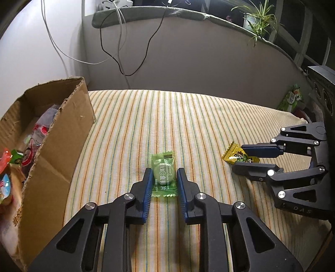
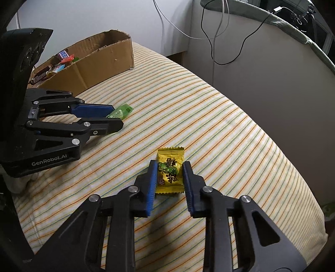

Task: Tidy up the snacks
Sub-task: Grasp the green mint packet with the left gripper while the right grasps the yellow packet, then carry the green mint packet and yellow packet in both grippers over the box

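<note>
Spider plant (image 1: 260, 19), dangling cables (image 1: 123, 48)

A home, by the look: a striped sheet (image 1: 188, 125) fills the centre, a potted plant (image 1: 259, 18) sits upper right on a windowsill (cables dangling).

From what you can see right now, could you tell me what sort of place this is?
Probably a home room: a striped cloth covers a soft padded surface, a potted plant stands on a window ledge, and loose cables hang down the wall.
</note>
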A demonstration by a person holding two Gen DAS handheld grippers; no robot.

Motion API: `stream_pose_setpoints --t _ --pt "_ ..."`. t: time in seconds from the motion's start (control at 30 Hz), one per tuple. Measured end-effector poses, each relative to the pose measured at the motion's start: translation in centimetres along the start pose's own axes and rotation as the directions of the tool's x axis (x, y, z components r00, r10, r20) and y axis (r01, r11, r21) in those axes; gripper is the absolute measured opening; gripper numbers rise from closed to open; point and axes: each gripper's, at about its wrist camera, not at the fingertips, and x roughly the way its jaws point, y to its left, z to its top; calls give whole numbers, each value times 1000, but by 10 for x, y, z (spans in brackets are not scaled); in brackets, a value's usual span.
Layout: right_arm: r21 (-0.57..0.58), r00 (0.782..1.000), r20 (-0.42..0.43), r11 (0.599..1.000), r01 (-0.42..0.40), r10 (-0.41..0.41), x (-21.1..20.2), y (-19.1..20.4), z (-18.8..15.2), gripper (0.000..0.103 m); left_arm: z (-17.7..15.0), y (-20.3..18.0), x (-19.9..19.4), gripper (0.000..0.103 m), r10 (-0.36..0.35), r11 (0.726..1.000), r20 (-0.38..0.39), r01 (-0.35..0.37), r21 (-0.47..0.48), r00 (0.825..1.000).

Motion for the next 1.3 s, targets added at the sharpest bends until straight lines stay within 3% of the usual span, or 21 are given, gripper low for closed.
stream_pose_setpoints --t 0.47,0.9,1.3 --pt "58 998 45 998 38 -41 -22 4 -8 25 -13 -2 -23 21 -28 1000 27 28 -3 999" --pt "88 993 111 996 31 -40 -61 15 -11 25 -22 -3 -86 21 -33 999 142 33 7 989" --pt "53 987 160 998 20 -28 -76 49 13 25 -37 19 -131 21 -8 1000 216 12 -19 976"
